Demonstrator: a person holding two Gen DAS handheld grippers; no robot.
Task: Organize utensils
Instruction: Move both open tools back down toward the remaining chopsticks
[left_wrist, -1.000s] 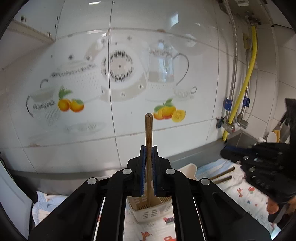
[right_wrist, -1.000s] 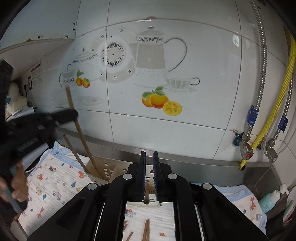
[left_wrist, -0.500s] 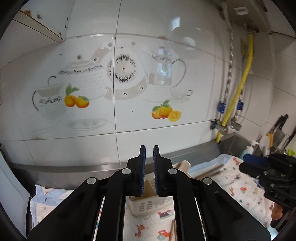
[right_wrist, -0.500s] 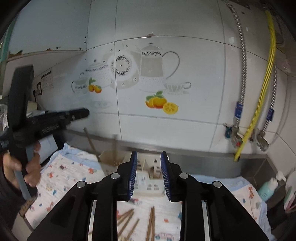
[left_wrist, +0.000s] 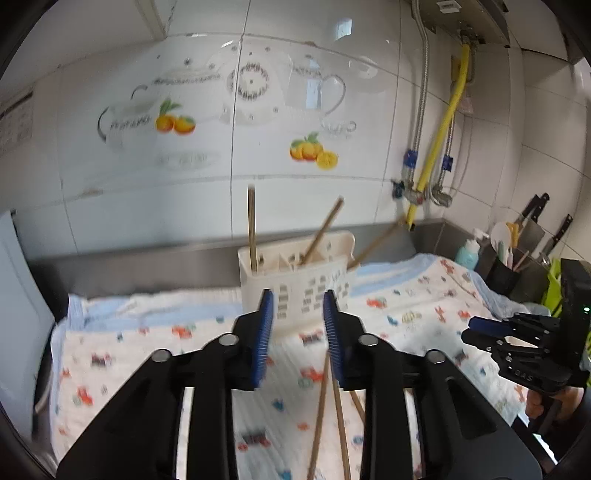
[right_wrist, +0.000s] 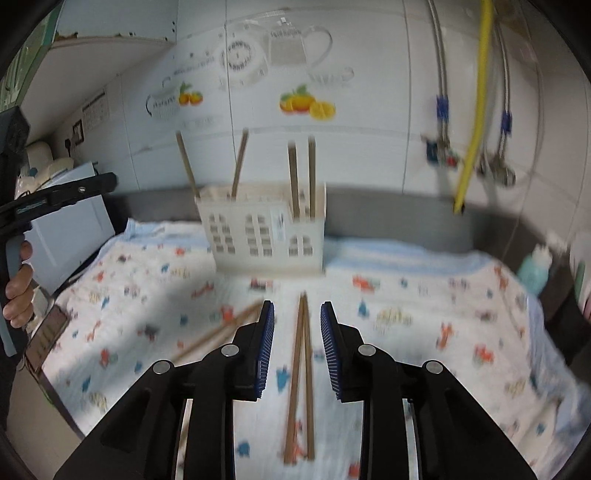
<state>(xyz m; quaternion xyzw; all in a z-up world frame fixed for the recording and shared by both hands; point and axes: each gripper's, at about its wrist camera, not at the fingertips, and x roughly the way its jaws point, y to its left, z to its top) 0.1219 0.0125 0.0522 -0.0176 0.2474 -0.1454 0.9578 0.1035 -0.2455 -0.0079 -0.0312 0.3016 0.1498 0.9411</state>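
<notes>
A white slotted utensil holder (left_wrist: 295, 273) (right_wrist: 258, 236) stands at the back of the patterned cloth, with several brown chopsticks (right_wrist: 293, 177) in it. One stands upright (left_wrist: 252, 225) and others lean. My left gripper (left_wrist: 298, 299) hovers in front of the holder; its jaws are opening and nothing is between them. Loose chopsticks (left_wrist: 321, 406) lie on the cloth below it. My right gripper (right_wrist: 297, 310) is open above a pair of chopsticks (right_wrist: 301, 369) lying on the cloth, not touching them. More chopsticks (right_wrist: 218, 336) lie to its left.
The patterned cloth (right_wrist: 424, 332) covers the counter. A blue bottle (left_wrist: 467, 254) and a pot of tools with knives (left_wrist: 517, 258) stand at the right. A yellow hose (left_wrist: 439, 147) and pipes run down the tiled wall. A white appliance (right_wrist: 70, 229) stands at the left.
The left gripper let go of its chopstick, which now stands in the holder. Both grippers opened, pulled back from the wall and sank toward the cloth.
</notes>
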